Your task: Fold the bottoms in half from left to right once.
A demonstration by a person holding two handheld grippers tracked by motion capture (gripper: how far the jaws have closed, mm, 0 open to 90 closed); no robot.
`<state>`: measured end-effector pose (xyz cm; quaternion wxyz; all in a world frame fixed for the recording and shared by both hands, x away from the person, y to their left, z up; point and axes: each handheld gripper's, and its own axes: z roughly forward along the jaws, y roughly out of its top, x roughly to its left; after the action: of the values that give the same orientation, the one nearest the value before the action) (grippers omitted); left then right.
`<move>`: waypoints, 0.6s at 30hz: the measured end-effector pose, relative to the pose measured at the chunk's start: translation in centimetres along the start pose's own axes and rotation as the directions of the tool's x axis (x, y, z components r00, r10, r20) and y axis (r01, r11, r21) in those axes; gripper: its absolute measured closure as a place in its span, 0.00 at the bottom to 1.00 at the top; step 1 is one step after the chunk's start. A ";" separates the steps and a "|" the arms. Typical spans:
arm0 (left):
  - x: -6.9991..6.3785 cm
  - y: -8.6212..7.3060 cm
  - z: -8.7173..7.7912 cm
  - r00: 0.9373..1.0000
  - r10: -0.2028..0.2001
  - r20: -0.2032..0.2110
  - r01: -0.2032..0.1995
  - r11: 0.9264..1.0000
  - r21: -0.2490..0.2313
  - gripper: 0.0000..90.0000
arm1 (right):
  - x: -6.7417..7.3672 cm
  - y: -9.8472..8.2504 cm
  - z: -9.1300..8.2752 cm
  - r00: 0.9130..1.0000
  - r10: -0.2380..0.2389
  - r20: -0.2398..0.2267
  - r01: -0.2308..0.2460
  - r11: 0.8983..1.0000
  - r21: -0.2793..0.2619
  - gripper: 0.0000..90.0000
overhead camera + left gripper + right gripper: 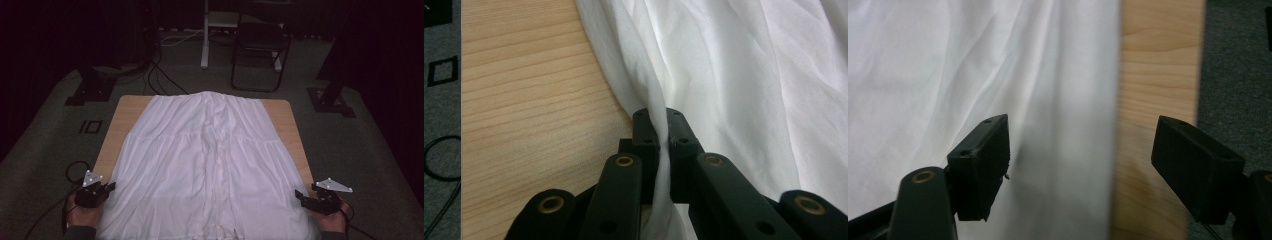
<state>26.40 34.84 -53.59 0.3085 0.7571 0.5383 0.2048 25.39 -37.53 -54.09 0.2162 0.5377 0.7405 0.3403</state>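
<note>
High view: white garment [210, 160] spread flat over wooden counter [127, 107], covering most of the top, far edge near the counter's back edge, near end draping off the front edge toward the person. Bare wood strips show on both sides of the garment.

Left of garment: left gripper [107, 189] held in a hand [82, 212] at the garment's near-left edge, grey three-cornered plate on top, cable looping on the grey carpet [45, 145] beside it. Left gripper view: jaws pressed together, pinching a fold of the garment's [744, 75] side edge; cloth runs down between the two pads. Wood of the counter [534, 100] just left of the pinched fold.

Right of garment: right gripper [300, 196] in the other hand [332, 220] at the garment's near-right edge, just beside the cloth. Right gripper view: jaws spread wide, nothing pinched; garment [973, 65] edge and a strip of counter [1158, 65] lie between and below the pads, picture slightly blurred.

Beyond the garment, past the counter's far end: dark folding chair [260, 50] and a white stand [205, 35] on the carpet.
</note>
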 end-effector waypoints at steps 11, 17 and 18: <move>-0.4 0.1 0.0 0.999 0.025 -0.029 -0.025 1.000 0.005 0.96 | 0.8 0.6 0.5 0.998 -0.060 0.008 0.059 0.996 0.073 0.97; 0.1 0.4 -0.4 0.992 0.056 -0.111 -0.053 0.998 0.025 0.97 | -0.3 0.1 0.1 0.998 -0.021 0.065 0.018 0.999 0.040 0.98; 0.6 0.5 -0.8 0.992 0.043 -0.122 -0.042 0.999 0.007 0.97 | -0.4 0.1 0.0 0.998 -0.014 0.057 0.012 0.999 0.032 0.98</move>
<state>26.46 35.53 -52.68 0.2690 0.7551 0.5402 0.2562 25.61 -37.90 -54.07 0.2309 0.5458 0.7427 0.3116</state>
